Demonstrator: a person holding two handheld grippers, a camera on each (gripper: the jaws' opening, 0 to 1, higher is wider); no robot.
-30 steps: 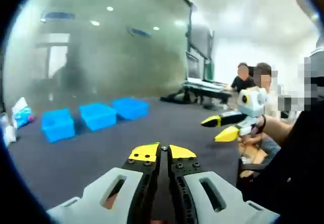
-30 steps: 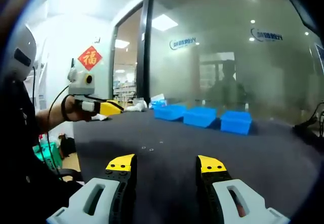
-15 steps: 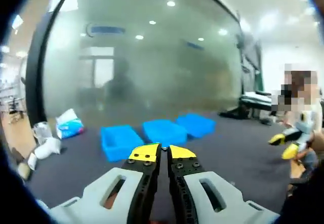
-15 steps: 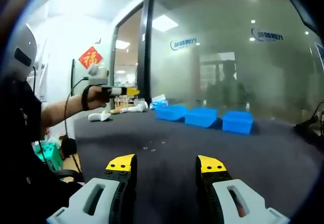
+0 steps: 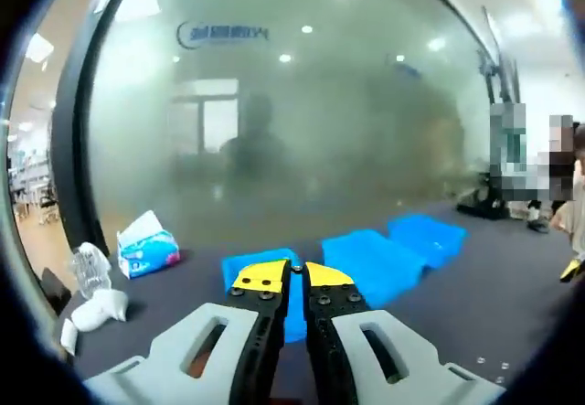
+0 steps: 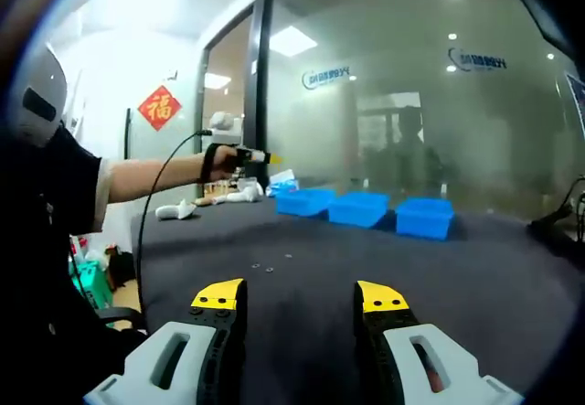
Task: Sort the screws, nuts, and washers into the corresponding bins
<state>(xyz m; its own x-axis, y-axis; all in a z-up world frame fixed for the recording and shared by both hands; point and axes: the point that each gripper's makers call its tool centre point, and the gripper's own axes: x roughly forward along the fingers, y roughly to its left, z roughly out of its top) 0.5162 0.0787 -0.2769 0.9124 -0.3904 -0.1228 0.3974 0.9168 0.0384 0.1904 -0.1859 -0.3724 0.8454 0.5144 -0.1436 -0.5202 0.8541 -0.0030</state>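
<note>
Left hand-held gripper (image 5: pixel 292 275) clenched empty before three blue bins (image 5: pixel 375 261); right hand-held gripper (image 6: pixel 300 295) released over bare desk (image 6: pixel 475 277), hardware (image 6: pixel 270 263) at 12 o'clock.

Left gripper view: low over the dark grey tabletop (image 5: pixel 457 332), close behind the three blue plastic bins (image 5: pixel 375 263), facing the frosted glass wall (image 5: pixel 320 131). Bins run from 6 toward 3 o'clock.

Right gripper view: farther back along the same tabletop (image 6: pixel 302 286), same bins (image 6: pixel 361 208) small near centre, the outstretched left gripper (image 6: pixel 260 156) at 10 o'clock. Both views share bins, tabletop and glass wall.
</note>
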